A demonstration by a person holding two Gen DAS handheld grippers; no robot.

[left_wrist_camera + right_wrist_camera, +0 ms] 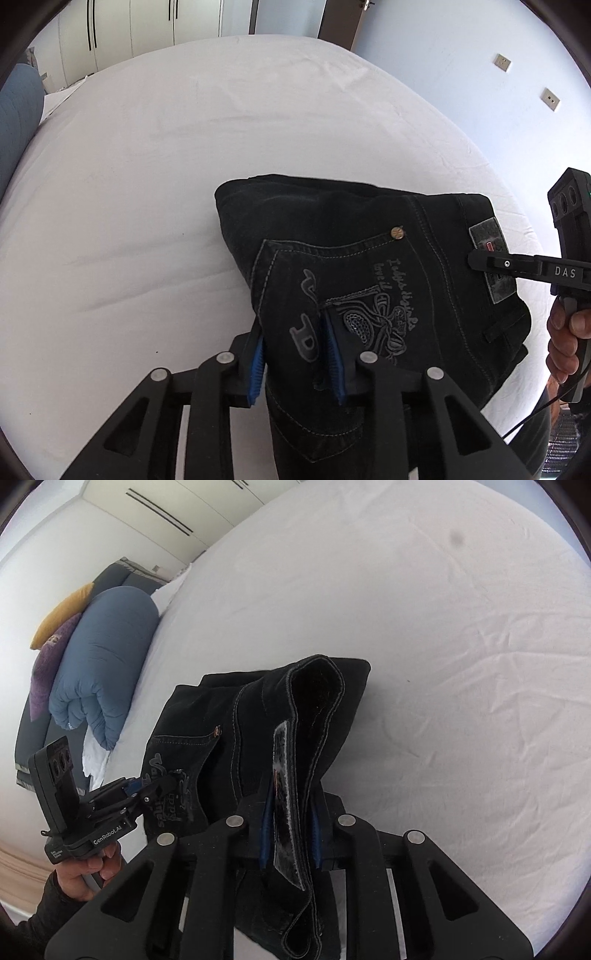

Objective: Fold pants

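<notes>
Dark denim pants (369,280) lie folded into a thick bundle on the white bed (184,166), back pocket with grey embroidery facing up. My left gripper (295,339) is shut on the near pocket edge of the pants, its blue pads pinching the cloth. My right gripper (290,812) is shut on the waistband with its leather patch (282,775). In the left wrist view the right gripper (480,260) reaches in from the right at the patch. In the right wrist view the left gripper (147,790) grips the pants (258,716) at the left.
A rolled blue duvet (103,657) with purple and yellow cushions (62,620) lies at the bed's left side. White wardrobe doors (147,26) stand beyond the bed. A wall with sockets (502,62) is at the right.
</notes>
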